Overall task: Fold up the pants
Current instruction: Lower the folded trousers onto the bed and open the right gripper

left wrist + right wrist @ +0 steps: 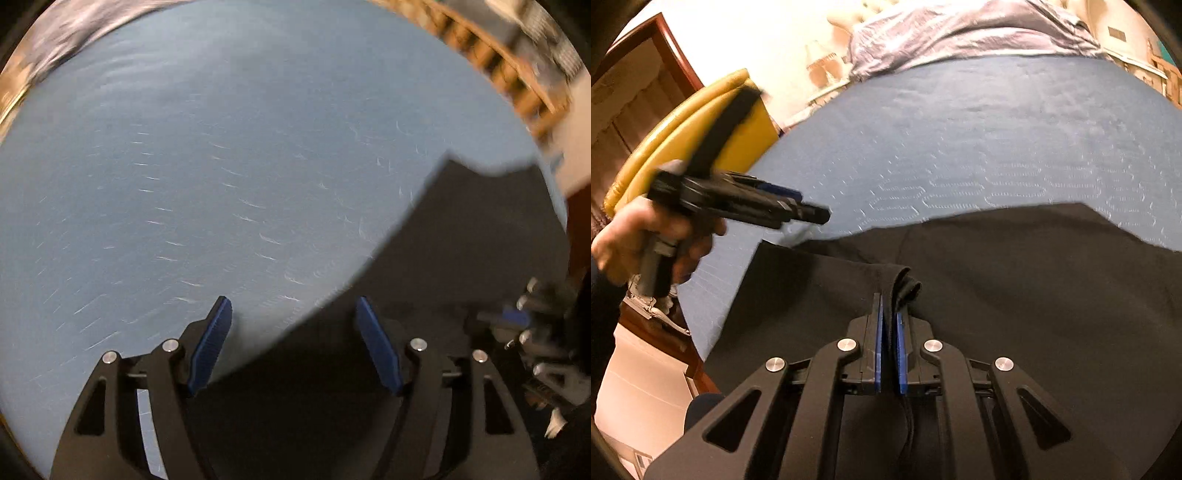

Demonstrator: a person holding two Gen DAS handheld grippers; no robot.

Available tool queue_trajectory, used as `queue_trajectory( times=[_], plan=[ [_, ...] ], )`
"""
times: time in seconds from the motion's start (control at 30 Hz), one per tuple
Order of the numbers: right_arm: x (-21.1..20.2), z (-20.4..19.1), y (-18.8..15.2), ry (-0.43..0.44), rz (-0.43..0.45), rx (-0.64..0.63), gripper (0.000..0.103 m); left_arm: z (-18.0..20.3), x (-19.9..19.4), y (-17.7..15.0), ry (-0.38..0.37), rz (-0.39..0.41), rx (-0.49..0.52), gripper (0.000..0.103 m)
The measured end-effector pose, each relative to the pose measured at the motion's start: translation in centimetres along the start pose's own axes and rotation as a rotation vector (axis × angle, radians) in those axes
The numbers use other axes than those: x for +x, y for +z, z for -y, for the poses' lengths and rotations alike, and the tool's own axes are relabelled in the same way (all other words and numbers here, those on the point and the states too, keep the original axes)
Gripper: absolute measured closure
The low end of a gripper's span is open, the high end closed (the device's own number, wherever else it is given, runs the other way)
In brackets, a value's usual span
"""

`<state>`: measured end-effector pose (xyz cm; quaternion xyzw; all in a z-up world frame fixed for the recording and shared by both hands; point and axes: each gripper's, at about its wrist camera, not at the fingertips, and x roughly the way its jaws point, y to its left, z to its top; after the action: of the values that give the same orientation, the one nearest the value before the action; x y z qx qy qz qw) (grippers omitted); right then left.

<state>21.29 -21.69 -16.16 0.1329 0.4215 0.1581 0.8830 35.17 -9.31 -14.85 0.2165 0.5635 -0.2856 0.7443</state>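
Note:
Black pants (1015, 280) lie spread on a blue quilted bed cover (979, 140). My right gripper (889, 306) is shut on a bunched fold of the pants (905, 286) and holds it just above the cloth. My left gripper (293, 310) is open and empty, its blue pads (212, 343) wide apart over the pants' edge (461, 251) and the bed cover (221, 166). The left gripper also shows in the right wrist view (812, 212), held in a hand at the left, above the bed. The right gripper shows blurred in the left wrist view (517, 317).
A yellow chair or cushion (683, 140) stands beside the bed at the left. A crumpled pale blanket (960, 29) lies at the bed's far end. Wooden furniture (498, 66) stands beyond the bed.

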Motion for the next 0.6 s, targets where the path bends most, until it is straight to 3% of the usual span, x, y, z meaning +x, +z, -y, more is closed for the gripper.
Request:
queue_trajectory(
  times=[0.03, 0.1, 0.17, 0.23, 0.3, 0.33, 0.43, 0.53, 0.6],
  plan=[
    [0.1, -0.1, 0.0, -0.012, -0.006, -0.006, 0.095, 0.3, 1.5, 0.0, 0.124, -0.048, 0.038, 0.032],
    [0.3, -0.2, 0.0, -0.030, -0.017, -0.012, 0.095, -1.1, 1.6, -0.1, 0.218, -0.039, -0.014, 0.032],
    [0.7, -0.3, 0.0, -0.042, -0.027, -0.023, 0.095, -2.8, -0.1, -0.6, 0.236, 0.020, -0.105, 0.032],
    [0.9, -0.3, 0.2, -0.051, -0.032, -0.030, 0.095, -2.9, -1.5, -1.3, 0.153, 0.056, -0.104, 0.032],
    [1.1, -0.3, 0.1, -0.058, -0.035, -0.035, 0.095, -2.3, -1.6, -2.3, 0.078, 0.034, -0.043, 0.030],
    [1.3, -0.2, 0.2, -0.062, -0.037, -0.035, 0.095, -1.9, -1.1, -2.6, 0.096, 0.012, 0.003, 0.029],
    [1.4, -0.2, 0.2, -0.068, -0.038, -0.036, 0.095, -2.8, 1.1, -3.0, 0.290, -0.029, 0.015, 0.025],
    [1.6, -0.3, 0.3, -0.078, -0.040, -0.042, 0.095, -5.0, 0.0, -2.6, 0.392, 0.044, -0.118, 0.024],
    [1.8, -0.3, 0.3, -0.082, -0.045, -0.046, 0.095, -5.2, -1.8, -3.2, 0.370, 0.131, -0.156, 0.024]
  ],
)
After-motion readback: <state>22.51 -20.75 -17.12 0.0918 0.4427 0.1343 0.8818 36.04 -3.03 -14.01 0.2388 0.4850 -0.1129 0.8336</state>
